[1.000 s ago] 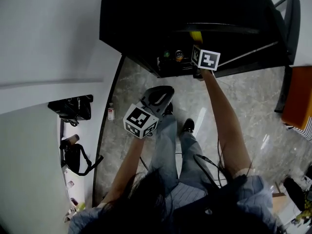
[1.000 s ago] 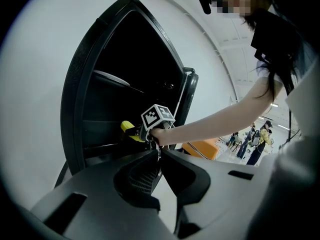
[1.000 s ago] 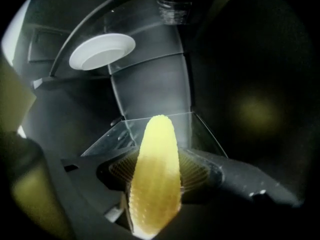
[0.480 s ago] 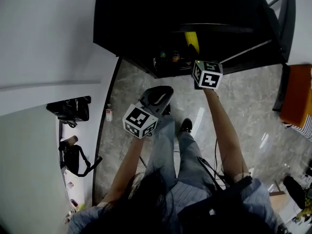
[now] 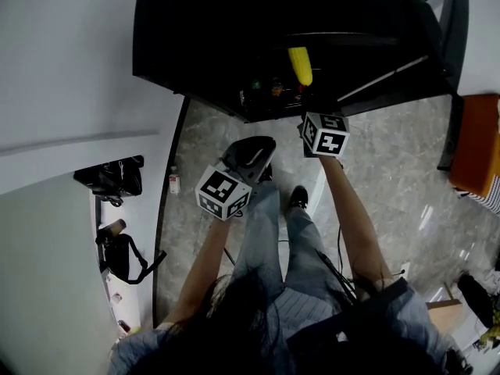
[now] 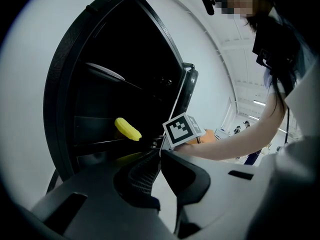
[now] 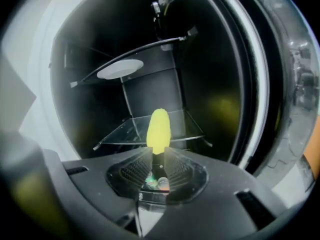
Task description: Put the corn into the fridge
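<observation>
Yellow cob of corn (image 7: pixel 158 131): lying on the clear glass shelf (image 7: pixel 125 131) inside the open black fridge (image 5: pixel 203 37), lengthwise, one end towards the opening. No contact with either tool.

Right gripper (image 7: pixel 157 151): positioned outside the fridge mouth, pointing in at the shelf. The corn sits beyond the tips of its fingers (image 7: pixel 137 166), apart from them and in line with the slit between. Jaws have just been closing; a narrow gap remains and nothing lies between them. Grasp released.

Left gripper (image 6: pixel 160 153): held lower and to the left, well apart from the corn, over the grey stone floor (image 5: pixel 375 178). Its jaws are drawn together at the tips, gripping nothing.

A round white plate (image 7: pixel 120 69) rests on the shelf above the corn.
</observation>
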### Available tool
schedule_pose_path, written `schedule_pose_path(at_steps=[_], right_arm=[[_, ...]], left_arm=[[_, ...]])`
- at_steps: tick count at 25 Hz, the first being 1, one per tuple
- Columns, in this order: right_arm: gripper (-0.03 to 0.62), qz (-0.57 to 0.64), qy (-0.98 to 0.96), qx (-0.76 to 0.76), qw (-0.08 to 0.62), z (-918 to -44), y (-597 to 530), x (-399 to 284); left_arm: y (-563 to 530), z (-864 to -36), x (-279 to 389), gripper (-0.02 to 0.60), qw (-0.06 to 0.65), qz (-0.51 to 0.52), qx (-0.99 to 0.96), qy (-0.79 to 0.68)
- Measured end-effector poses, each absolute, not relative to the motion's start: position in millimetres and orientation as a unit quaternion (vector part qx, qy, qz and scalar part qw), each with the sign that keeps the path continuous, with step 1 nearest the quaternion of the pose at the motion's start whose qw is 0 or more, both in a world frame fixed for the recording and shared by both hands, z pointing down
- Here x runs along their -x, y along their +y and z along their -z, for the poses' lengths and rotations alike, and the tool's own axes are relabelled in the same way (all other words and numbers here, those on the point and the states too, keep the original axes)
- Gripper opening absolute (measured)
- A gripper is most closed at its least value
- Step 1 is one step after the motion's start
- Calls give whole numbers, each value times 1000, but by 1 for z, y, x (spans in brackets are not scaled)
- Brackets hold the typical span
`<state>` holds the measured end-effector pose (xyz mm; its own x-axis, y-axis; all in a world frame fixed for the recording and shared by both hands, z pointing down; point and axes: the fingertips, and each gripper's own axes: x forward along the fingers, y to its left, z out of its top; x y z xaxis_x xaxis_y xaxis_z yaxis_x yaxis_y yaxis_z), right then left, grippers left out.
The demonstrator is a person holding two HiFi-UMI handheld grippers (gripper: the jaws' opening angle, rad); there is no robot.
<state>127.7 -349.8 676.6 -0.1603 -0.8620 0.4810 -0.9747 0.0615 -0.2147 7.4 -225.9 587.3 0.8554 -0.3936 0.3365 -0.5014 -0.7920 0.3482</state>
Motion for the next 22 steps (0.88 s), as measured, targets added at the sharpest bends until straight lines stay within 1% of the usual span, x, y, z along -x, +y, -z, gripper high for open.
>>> schedule_pose_path(at_steps=[15,22], right_arm=[[38,-259,-741,-606,133,-680,-381,-105],[35,-226,-769,-569,184,-680,-404,-73]], left_arm=[[-225,-599,-3,9,230,-132,-933,-244],[-223,-603,2,9,236,-135,-930,-249]])
